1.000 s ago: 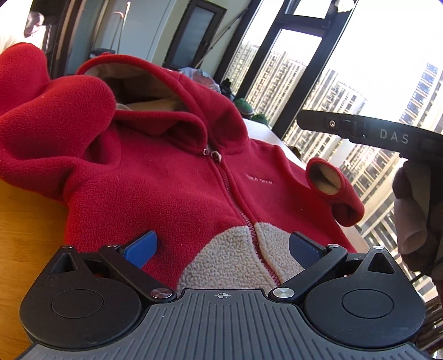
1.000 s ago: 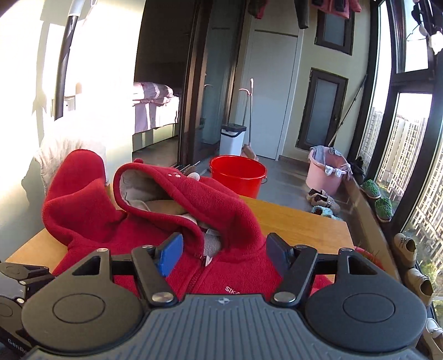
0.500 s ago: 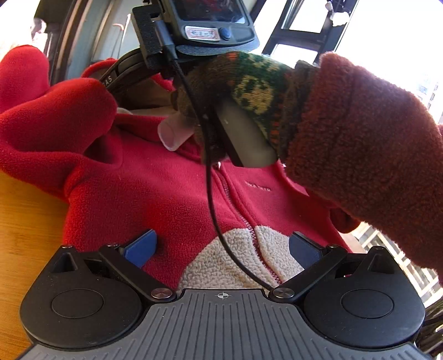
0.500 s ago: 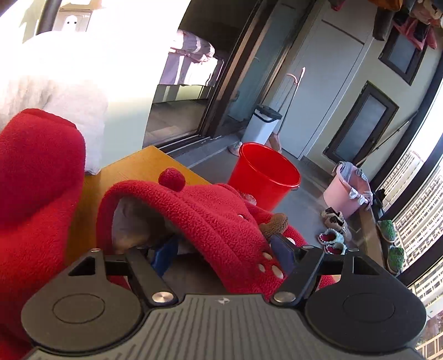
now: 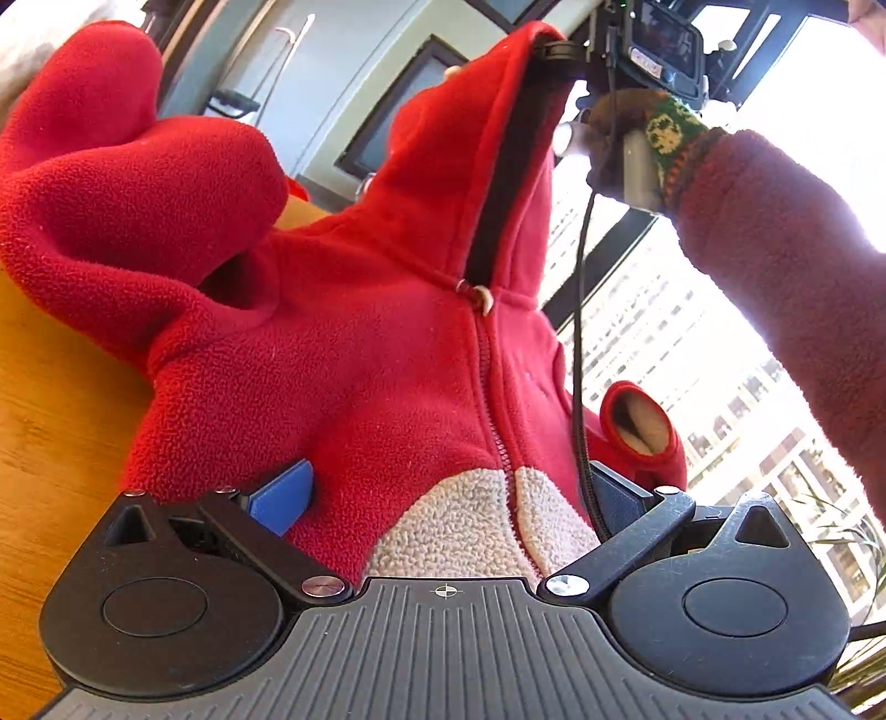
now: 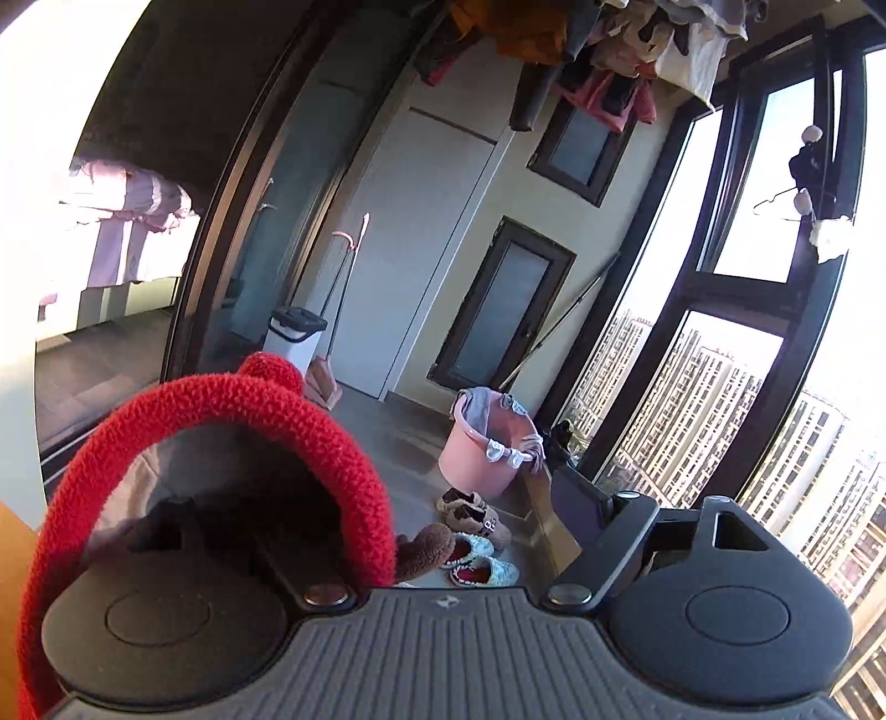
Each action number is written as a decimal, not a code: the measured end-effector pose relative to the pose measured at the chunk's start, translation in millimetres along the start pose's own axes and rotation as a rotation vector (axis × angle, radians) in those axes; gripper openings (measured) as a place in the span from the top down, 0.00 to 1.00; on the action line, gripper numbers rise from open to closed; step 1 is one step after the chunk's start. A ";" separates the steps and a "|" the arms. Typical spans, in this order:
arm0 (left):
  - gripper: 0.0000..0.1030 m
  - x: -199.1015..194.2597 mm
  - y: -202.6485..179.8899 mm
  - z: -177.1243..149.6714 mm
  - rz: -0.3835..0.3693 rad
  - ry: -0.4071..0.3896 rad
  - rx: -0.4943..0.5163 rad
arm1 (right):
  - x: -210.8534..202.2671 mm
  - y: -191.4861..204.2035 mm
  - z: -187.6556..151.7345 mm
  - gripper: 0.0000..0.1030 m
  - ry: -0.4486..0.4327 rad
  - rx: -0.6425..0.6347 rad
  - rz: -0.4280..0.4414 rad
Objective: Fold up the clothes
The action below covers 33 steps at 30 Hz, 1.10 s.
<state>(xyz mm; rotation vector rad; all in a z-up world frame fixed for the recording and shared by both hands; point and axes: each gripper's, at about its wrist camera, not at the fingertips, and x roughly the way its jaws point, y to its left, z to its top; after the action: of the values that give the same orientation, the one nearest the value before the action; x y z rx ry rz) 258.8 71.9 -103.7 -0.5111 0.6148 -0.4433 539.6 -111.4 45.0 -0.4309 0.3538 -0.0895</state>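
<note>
A red fleece hooded jacket [image 5: 354, 354] with a cream lower panel lies front-up on the wooden table [image 5: 50, 443]. My left gripper [image 5: 443, 493] is open, its blue pads either side of the jacket's bottom hem. My right gripper [image 6: 387, 515] is raised with the hood rim [image 6: 310, 421] draped over its left finger, which is hidden inside the hood; the jaws stand wide apart. In the left wrist view the right gripper [image 5: 559, 50] holds the hood up, stretched tall above the zip.
A sleeve [image 5: 138, 183] bunches up at the left, a cuff [image 5: 637, 421] lies at the right table edge. On the floor beyond stand a pink laundry tub [image 6: 487, 448], slippers [image 6: 476, 531] and a white bin [image 6: 296, 332]. Large windows are on the right.
My right gripper hooked into the hood and lifted it upward, pulling the hood tall and stretched. My left gripper stayed at the hem.
</note>
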 end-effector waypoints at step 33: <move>0.00 -25.7 -35.3 3.3 0.128 0.083 0.030 | -260.7 -72.0 -273.7 0.25 0.259 0.330 0.402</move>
<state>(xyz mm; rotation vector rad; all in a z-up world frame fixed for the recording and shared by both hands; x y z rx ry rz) 233.7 58.8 -70.4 -0.4240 0.7156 -0.3534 198.1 -242.7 -74.2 -0.0147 0.6623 0.1889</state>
